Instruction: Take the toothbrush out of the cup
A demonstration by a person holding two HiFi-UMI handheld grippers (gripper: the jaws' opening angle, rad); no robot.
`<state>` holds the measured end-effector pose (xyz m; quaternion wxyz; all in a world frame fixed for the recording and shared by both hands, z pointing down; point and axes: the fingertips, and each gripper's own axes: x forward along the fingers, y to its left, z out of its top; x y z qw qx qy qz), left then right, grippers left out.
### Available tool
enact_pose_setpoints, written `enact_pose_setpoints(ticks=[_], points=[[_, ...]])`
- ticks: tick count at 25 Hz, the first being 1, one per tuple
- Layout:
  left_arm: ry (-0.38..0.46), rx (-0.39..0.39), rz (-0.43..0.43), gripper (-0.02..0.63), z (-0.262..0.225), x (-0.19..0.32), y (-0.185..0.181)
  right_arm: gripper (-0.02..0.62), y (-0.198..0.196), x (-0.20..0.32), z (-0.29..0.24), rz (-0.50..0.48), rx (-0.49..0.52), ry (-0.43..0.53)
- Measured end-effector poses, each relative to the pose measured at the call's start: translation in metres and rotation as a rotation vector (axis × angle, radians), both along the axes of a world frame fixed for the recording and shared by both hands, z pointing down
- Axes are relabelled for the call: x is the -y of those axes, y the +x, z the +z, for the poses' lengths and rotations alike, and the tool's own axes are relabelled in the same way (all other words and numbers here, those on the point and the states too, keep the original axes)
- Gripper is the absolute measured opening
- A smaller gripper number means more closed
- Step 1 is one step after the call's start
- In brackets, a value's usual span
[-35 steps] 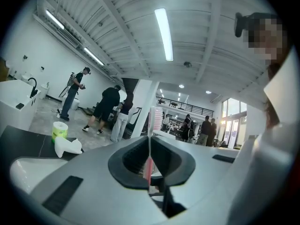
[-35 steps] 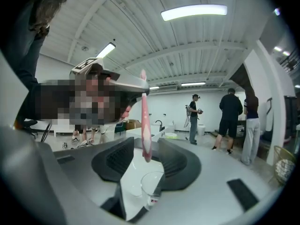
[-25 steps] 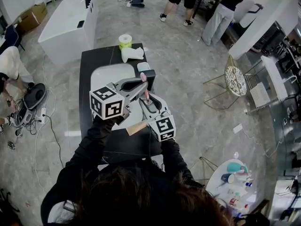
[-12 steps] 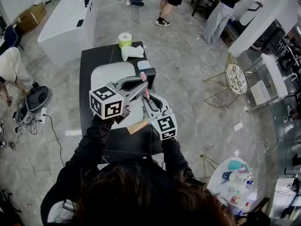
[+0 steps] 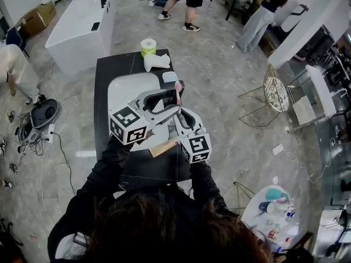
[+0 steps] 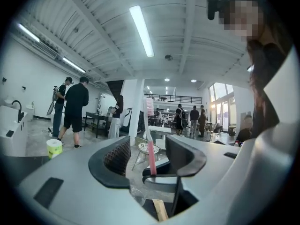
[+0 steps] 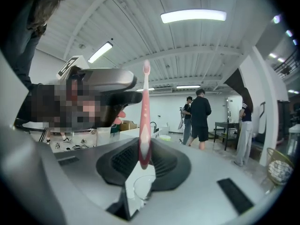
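Right gripper (image 5: 179, 113): jaws are closed on the lower handle of a slim pink plastic toothbrush (image 7: 144, 121).
Toothbrush: held upright, bristle head uppermost, its lower end pinched between the dark ribbed pads (image 7: 124, 161).
Left gripper (image 6: 150, 159): jaws are held wide apart; nothing is pinched, and the toothbrush is seen through the gap.
Clear glass cup (image 7: 139, 187): seen below the right jaws, under the toothbrush's lower end.
Pale wooden strip (image 5: 164, 146): lies on the counter beneath both grippers.
Black stone counter (image 5: 101, 92): a white basin (image 5: 118, 89) is set into it.
Far end: a green-and-white paper roll (image 5: 146, 47) and a crumpled white cloth (image 5: 156, 62) are placed there.
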<state>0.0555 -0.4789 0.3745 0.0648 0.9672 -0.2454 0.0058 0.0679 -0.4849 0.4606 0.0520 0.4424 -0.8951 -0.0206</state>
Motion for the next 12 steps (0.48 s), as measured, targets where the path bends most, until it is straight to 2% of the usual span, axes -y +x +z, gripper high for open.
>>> enact_pose_setpoints(ticks=[12], points=[[0.012, -0.014, -0.199, 0.221, 0.022, 0.019, -0.042, 0.071, 0.026, 0.004, -0.02, 0.077, 0.023, 0.046]])
